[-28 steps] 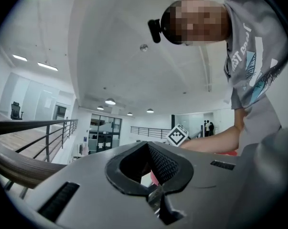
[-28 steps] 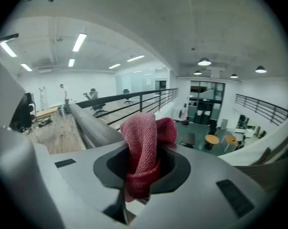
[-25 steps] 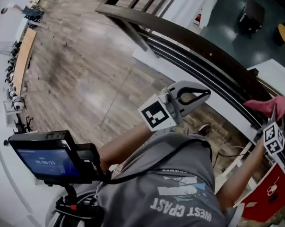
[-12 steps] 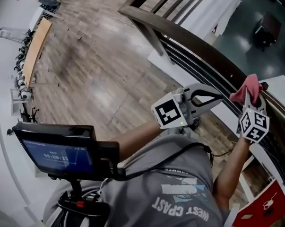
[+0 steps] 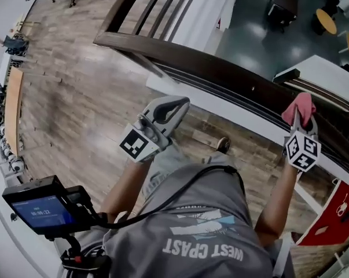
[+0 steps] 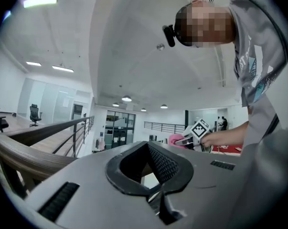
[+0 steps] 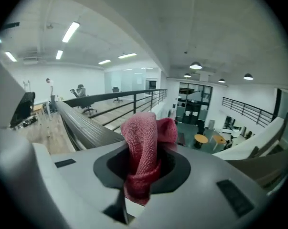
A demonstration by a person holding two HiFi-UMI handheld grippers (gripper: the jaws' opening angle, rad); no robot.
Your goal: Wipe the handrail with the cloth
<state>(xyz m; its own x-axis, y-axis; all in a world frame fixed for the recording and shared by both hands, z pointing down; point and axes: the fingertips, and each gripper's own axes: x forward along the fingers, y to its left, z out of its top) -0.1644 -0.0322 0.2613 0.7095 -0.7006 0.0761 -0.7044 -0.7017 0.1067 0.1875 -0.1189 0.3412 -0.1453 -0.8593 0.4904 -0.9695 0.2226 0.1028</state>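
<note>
A person leans at a dark wooden handrail (image 5: pixel 220 68) on an upper landing, holding tongs in each hand. The right tongs (image 5: pixel 302 119) are clenched on a pink cloth (image 5: pixel 299 105), which stands up in a folded tuft from between the jaws. Over the last second these tongs have come in from low and far out at the person's right side and risen to the rail. The cloth now sits right at the rail's near edge, but whether it presses on the wood cannot be told. In the right gripper view the rail runs away just left of the cloth and beyond it. The left tongs (image 5: pixel 177 104) are closed on nothing and hang short of the rail, well apart from the right tongs, much as before. Judging from this, the cloth has only just been brought to its starting place, and the wiping stroke along the rail is not yet made.
</note>
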